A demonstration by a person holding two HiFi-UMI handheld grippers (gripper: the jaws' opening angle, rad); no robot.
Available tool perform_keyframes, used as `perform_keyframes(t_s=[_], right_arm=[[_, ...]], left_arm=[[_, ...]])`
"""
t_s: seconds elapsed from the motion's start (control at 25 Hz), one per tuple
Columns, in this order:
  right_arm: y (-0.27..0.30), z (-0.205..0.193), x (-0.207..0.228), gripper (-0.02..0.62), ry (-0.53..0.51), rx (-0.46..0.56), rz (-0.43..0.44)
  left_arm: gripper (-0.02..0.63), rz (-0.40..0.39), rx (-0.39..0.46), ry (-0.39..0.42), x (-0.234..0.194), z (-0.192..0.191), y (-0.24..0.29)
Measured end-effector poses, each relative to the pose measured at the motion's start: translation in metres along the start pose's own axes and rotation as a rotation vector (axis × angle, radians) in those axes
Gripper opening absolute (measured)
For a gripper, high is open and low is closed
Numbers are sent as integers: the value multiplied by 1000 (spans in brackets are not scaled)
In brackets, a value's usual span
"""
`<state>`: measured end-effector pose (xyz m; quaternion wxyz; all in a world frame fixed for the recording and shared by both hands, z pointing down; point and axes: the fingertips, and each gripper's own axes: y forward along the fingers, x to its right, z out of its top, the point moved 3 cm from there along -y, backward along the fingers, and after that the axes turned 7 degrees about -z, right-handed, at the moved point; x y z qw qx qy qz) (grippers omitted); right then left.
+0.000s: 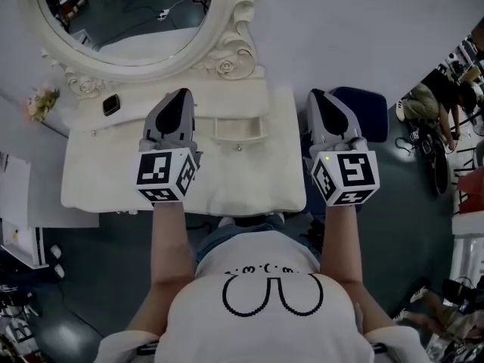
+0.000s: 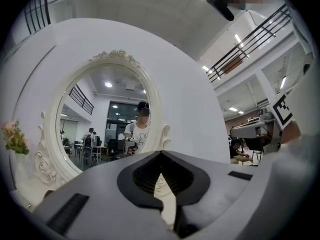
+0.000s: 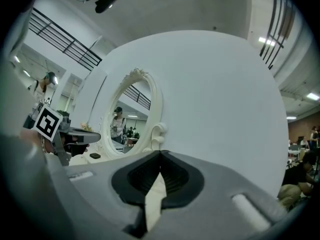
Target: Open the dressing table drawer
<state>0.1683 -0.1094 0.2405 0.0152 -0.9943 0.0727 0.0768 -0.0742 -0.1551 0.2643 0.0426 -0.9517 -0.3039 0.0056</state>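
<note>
Cream drawer (image 1: 240, 129) sits in the counter (image 1: 106, 174) between the two jaws, long axis side to side, knob (image 1: 239, 147) toward the person; contents unclear. Left gripper (image 1: 179, 95) and right gripper (image 1: 318, 97) jaws are closed, holding nothing.

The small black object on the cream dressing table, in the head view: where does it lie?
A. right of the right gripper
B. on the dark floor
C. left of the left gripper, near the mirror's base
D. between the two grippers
C: the small black object lies on the cream dressing table left of the left gripper, by the ornate white mirror frame.
</note>
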Motion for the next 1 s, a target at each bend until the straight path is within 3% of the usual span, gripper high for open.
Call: perform_keyframes(t_s=[1.0], right_arm=[[7,2,7,2,-18,2,6]], left_arm=[[-2,-20,50,34,3,17,13]])
